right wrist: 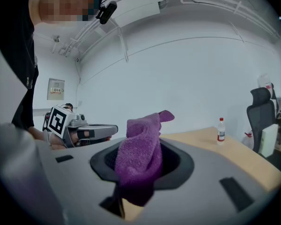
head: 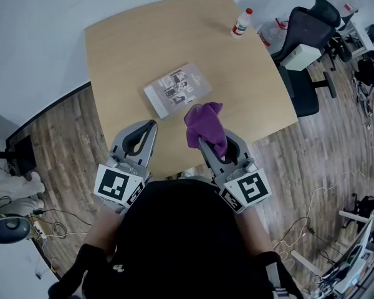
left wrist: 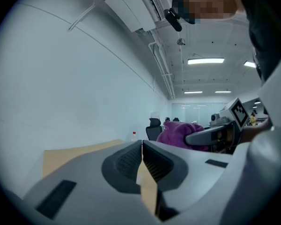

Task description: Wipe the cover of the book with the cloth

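Purple cloth (head: pixel 204 124) in right gripper (head: pixel 210 143); capped bottle (head: pixel 241 22) upright.

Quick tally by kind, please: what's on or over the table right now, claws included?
Grey flat rectangular book: 1
Purple fuzzy cloth: 1
White plastic bottle, red cap: 1
Claws: 2, left claw and right claw
Total: 5

A white bottle (head: pixel 241 23) with a red cap stands on the wooden surface (head: pixel 124 55), far beyond the fingers (head: pixel 149 139), rightward; a black office chair (head: pixel 305 30) stands further right.
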